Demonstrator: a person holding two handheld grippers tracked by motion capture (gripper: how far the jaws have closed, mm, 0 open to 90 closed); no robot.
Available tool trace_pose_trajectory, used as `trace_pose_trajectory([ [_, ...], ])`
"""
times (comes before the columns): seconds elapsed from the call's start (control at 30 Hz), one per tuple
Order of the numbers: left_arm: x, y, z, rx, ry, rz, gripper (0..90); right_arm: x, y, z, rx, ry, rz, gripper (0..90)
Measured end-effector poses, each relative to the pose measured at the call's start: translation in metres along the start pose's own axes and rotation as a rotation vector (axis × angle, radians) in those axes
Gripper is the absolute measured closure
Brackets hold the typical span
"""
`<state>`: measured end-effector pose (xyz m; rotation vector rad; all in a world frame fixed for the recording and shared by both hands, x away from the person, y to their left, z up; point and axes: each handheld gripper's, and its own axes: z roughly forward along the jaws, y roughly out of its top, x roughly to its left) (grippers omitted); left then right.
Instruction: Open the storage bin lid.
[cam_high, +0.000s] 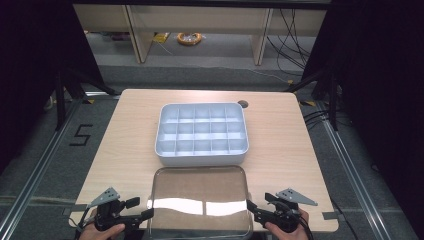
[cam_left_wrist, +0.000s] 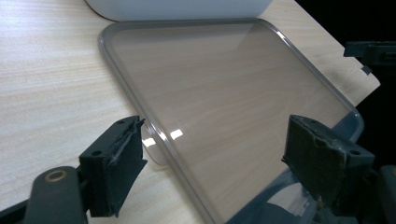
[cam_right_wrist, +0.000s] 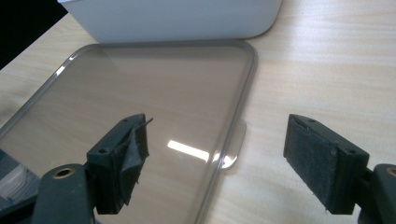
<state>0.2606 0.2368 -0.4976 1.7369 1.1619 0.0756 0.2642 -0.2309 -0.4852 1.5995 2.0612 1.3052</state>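
A clear, smoke-tinted plastic lid with rounded corners is seen lying flat at the near edge of the light wooden table, just in front of a white plastic compartment tray. The lid's long axis runs left to right, one short end facing each hand. The left gripper is positioned at the left end, the right gripper at the right end, about equally near. Both sets of jaws are spread wide and straddle the rim by a small side tab; nothing is clamped.
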Motion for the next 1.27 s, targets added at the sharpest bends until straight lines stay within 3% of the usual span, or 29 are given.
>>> trace_pose_trajectory([
  [0.03,-0.001,-0.001,0.000,-0.007,-0.003,-0.001,19.2,-0.001,-0.001,0.000,-0.007,0.003,-0.014,22.8],
  [0.07,-0.001,-0.001,0.000,0.002,-0.011,-0.003,19.2,0.001,-0.003,-0.002,0.013,0.005,0.018,22.8],
  [0.1,-0.001,-0.001,0.000,0.002,-0.011,-0.003,19.2,0.001,-0.003,-0.002,0.013,0.005,0.018,22.8],
  [0.27,-0.003,-0.003,-0.005,-0.011,-0.002,0.000,19.7,-0.001,-0.009,-0.006,-0.002,0.008,-0.014,22.8],
  [0.57,-0.006,-0.007,-0.008,-0.014,0.001,0.016,19.8,0.004,-0.016,-0.012,-0.001,0.002,-0.009,22.7],
  [0.6,-0.006,-0.007,-0.008,-0.011,0.003,0.012,19.8,0.007,-0.017,-0.014,-0.005,0.003,0.031,22.7],
  [0.9,-0.005,-0.008,-0.008,-0.019,0.007,0.002,20.1,0.003,-0.018,-0.013,-0.037,0.012,0.006,22.7],
  [0.93,-0.005,-0.008,-0.008,-0.014,0.009,0.005,20.1,0.004,-0.019,-0.013,-0.031,0.035,0.023,22.7],
  [0.97,-0.005,-0.008,-0.008,-0.011,0.010,0.007,20.2,0.003,-0.018,-0.012,-0.033,0.036,0.009,22.7],
  [1.13,-0.005,-0.008,-0.008,-0.005,0.010,-0.003,20.2,0.003,-0.018,-0.014,-0.015,0.007,0.003,22.7],
  [1.17,-0.005,-0.009,-0.007,0.002,0.016,-0.004,20.3,0.003,-0.018,-0.013,-0.009,0.006,-0.005,22.7],
  [1.2,-0.006,-0.009,-0.006,0.008,0.011,-0.012,20.5,0.004,-0.019,-0.011,-0.016,0.021,0.022,22.7],
  [1.27,-0.005,-0.010,-0.006,0.015,0.013,-0.006,20.7,0.003,-0.019,-0.011,-0.017,0.018,0.009,22.7],
])
